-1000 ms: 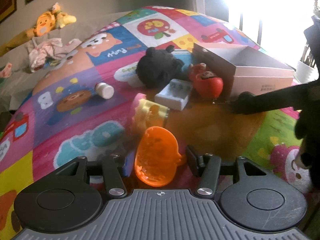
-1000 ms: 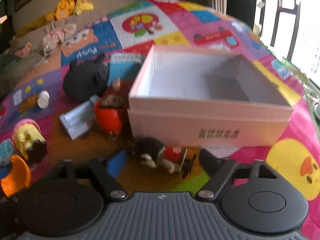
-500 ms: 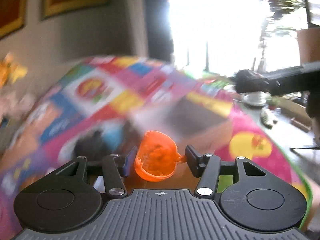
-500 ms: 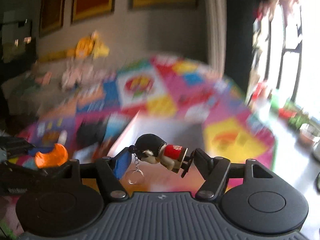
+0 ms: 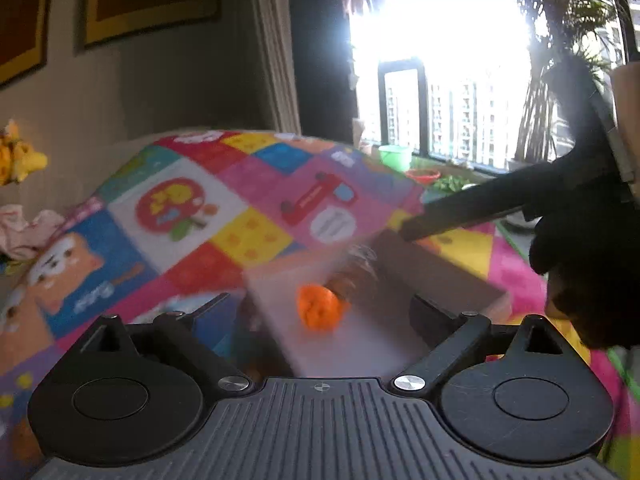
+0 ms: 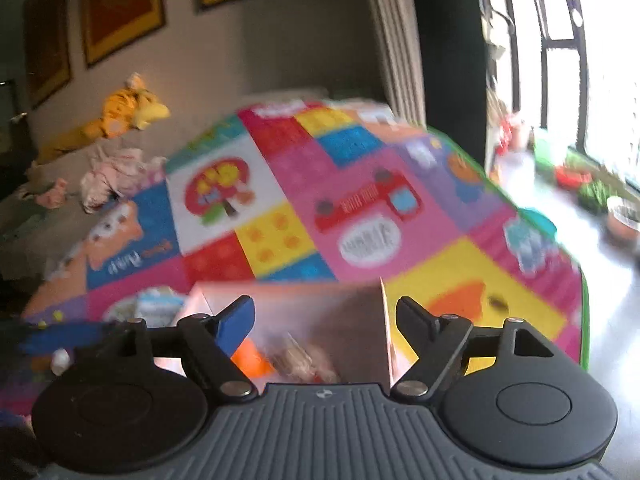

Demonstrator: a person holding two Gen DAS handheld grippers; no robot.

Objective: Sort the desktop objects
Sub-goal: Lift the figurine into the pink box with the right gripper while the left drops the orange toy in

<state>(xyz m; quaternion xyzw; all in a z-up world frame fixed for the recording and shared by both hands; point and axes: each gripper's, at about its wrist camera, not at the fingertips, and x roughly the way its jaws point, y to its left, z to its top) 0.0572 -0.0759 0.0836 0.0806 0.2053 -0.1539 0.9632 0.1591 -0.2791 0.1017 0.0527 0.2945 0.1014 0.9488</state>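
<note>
Orange plastic toy (image 5: 320, 312): lies inside the pale pink box (image 5: 360, 344), lower centre of the left wrist view, blurred; a brownish figure (image 5: 352, 276) lies just beside it toward the upper right, details unclear. Same orange toy (image 6: 250, 360) shows at lower centre-left of the right wrist view, with a blurred figure (image 6: 300, 360) next to it in the box (image 6: 280, 300). Left hand-held gripper (image 5: 320, 320): jaws spread wide, nothing between them, poised over the box. Right hand-held gripper (image 6: 324, 320): jaws likewise spread and holding nothing, above the box interior; it also appears as a dark shape (image 5: 480, 208) reaching in from the right of the left wrist view. Box stands on a patchwork play mat (image 6: 360, 200) in pink, yellow, blue and red squares. Yellow plush toy (image 6: 128, 116) at upper left, against the wall. Pink crumpled cloth (image 6: 112, 176) below it. Framed pictures (image 6: 120, 4) along the top. Bright window (image 5: 440, 80) at upper right.
</note>
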